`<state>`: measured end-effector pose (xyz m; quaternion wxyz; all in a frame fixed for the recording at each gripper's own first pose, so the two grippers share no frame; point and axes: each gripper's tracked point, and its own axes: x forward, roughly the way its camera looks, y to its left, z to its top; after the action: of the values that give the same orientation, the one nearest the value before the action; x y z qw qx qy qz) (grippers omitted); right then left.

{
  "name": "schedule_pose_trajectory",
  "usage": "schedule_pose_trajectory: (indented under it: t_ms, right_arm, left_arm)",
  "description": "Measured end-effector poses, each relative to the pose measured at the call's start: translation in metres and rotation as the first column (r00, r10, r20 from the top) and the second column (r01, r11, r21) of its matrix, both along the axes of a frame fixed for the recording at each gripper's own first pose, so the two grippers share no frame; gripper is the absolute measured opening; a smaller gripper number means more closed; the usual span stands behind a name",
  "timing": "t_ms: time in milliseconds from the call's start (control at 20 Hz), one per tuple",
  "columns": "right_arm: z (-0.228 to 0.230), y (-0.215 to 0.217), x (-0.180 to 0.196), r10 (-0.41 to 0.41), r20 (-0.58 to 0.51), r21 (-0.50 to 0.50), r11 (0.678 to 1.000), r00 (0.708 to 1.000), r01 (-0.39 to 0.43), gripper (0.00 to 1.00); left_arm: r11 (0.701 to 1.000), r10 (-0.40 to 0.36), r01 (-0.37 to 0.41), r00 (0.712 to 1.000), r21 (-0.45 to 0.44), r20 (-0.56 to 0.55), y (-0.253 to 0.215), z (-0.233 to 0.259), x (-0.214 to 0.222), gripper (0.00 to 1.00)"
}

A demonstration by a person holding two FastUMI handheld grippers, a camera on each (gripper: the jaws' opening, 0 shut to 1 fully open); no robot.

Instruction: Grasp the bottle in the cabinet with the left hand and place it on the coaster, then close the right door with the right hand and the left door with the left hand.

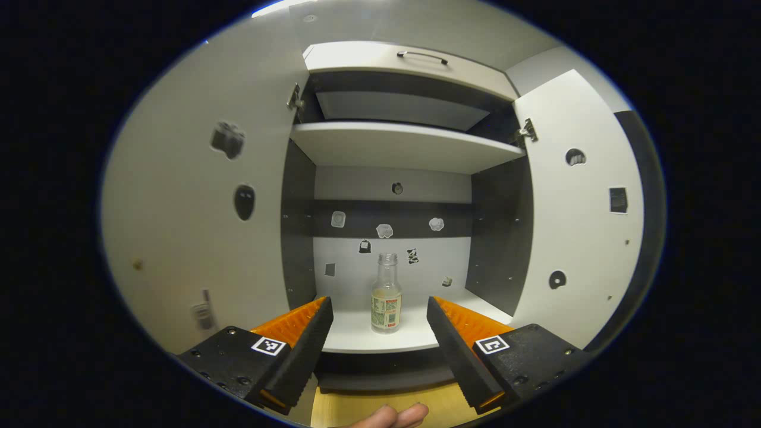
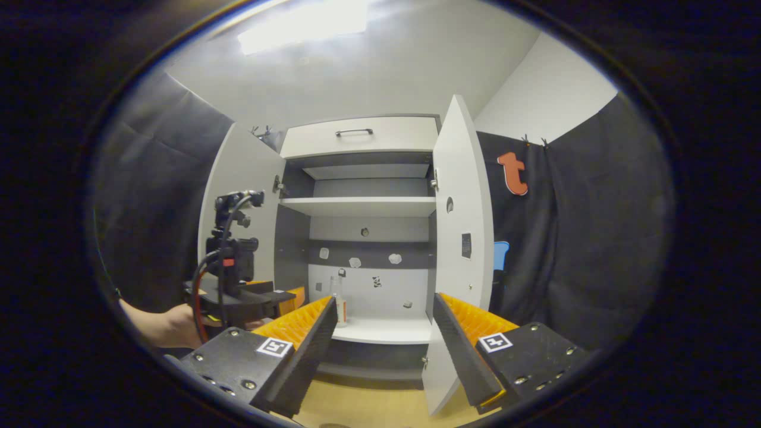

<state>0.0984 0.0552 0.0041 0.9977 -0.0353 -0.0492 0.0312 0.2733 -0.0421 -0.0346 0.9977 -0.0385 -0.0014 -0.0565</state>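
A: Status of the left gripper (image 1: 379, 309)?

B: Jaws spread wide, nothing between them. The fingers frame the bottle (image 1: 386, 293) but stand clear of it. In the right gripper view the same tool appears as the left gripper (image 2: 291, 295), held by a hand (image 2: 169, 326) in front of the cabinet opening.

A: Location of the bottle?

B: Upright on the lower shelf (image 1: 357, 336) of the cabinet (image 1: 404, 59), uncapped, with a label around its lower body. In the right gripper view the bottle (image 2: 339, 300) stands at the left side of that shelf.

A: Right gripper (image 2: 383, 309)?

B: Jaws parted, holding nothing, set farther back from the cabinet.

A: Doors?

B: Both stand open. The left door (image 1: 208, 226) and the right door (image 1: 574, 208) carry small stickers on their inner faces. An upper shelf (image 1: 404, 145) spans the interior.
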Motion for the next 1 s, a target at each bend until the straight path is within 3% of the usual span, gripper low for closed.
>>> schedule_pose_trajectory:
  t_ms: [300, 500, 600, 750, 900, 1000]
  right_arm:
    - [-0.006, -0.003, -0.003, 0.042, 0.014, -0.045, 0.998, 0.999, -0.041, 0.98]
    - [-0.013, -0.030, -0.010, -0.050, 0.002, -0.102, 0.994, 0.999, 0.050, 0.98]
    - [-0.012, -0.039, -0.016, -0.053, 0.012, -0.080, 0.995, 0.999, 0.053, 0.98]
    - [-0.011, -0.065, -0.024, -0.099, 0.012, 0.001, 0.995, 0.995, 0.099, 0.98]
    - [-0.013, -0.083, -0.033, -0.154, 0.009, -0.017, 0.988, 0.988, 0.154, 0.98]
    - [-0.018, -0.085, -0.038, -0.160, 0.000, -0.025, 0.987, 0.987, 0.159, 0.98]
  left_arm:
    - [1.000, -0.012, 0.011, 0.999, -0.020, -0.039, -0.019, -0.040, 0.112, 1.00]
    - [0.998, -0.040, 0.036, 0.994, -0.047, -0.102, -0.039, -0.069, 0.160, 1.00]
    - [0.998, -0.042, 0.038, 0.994, -0.042, -0.104, -0.044, -0.074, 0.179, 1.00]
    - [1.000, -0.017, 0.016, 0.990, -0.006, -0.139, -0.040, -0.086, 0.200, 0.99]
    - [0.996, -0.088, 0.085, 0.980, -0.021, -0.181, -0.050, -0.088, 0.198, 0.81]
    - [0.996, -0.092, 0.094, 0.979, 0.003, -0.183, -0.045, -0.078, 0.179, 0.78]
